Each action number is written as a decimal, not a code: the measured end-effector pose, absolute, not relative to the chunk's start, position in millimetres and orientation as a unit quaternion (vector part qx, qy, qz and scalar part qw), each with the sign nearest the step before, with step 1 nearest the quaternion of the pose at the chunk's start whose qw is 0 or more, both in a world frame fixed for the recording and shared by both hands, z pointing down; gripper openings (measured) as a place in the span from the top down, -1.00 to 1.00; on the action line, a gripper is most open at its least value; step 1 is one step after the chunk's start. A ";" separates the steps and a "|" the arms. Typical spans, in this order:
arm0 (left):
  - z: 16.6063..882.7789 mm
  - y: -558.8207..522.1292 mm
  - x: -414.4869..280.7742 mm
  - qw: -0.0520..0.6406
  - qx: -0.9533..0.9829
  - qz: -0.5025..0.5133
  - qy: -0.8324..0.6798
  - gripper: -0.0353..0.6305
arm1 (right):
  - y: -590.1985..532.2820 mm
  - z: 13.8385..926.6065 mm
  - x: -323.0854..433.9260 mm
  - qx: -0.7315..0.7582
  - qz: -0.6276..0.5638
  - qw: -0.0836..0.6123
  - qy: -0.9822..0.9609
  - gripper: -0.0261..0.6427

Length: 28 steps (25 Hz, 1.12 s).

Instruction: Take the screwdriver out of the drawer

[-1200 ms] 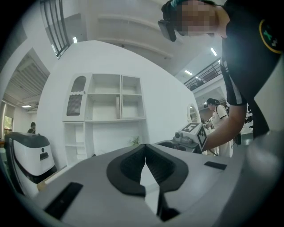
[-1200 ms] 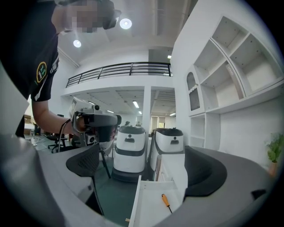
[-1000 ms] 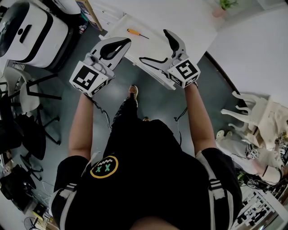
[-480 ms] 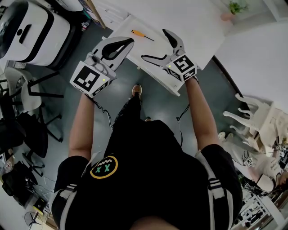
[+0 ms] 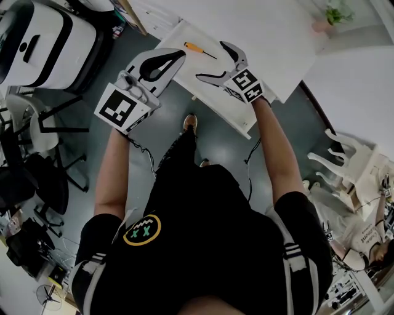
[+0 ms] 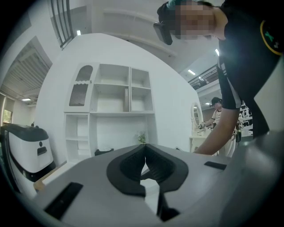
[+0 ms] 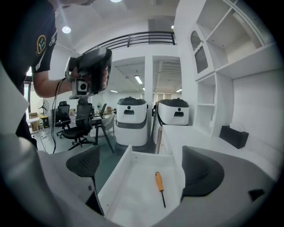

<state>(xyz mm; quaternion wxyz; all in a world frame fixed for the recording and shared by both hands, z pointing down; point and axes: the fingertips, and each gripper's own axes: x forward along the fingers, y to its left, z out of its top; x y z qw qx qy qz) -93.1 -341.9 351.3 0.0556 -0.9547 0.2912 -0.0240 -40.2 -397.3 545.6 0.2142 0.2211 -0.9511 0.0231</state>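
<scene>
An orange-handled screwdriver (image 5: 198,48) (image 7: 159,185) lies flat on the floor of the pulled-out white drawer (image 5: 217,104) (image 7: 113,181). My right gripper (image 5: 220,61) (image 7: 146,173) is open over the drawer, its jaws wide apart, with the screwdriver a little beyond them and nothing held. My left gripper (image 5: 161,63) (image 6: 144,166) is shut and empty; it hovers at the drawer's left edge, pointing toward white shelving.
A white desk top (image 5: 246,24) runs behind the drawer, with a small potted plant (image 5: 335,15) at its far corner. White machines (image 5: 43,37) (image 7: 131,119) and black office chairs (image 7: 82,122) stand to the left. A black box (image 7: 234,135) sits on the desk.
My right gripper has moved forward and up over the drawer, nearer the screwdriver. The left gripper has hardly moved. The screwdriver lies as before.
</scene>
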 end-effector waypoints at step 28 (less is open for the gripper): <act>373.0 -394.5 -92.2 0.009 -0.955 -0.020 0.295 0.83 | -471.3 751.0 -81.5 0.111 0.105 0.408 -0.900 -0.79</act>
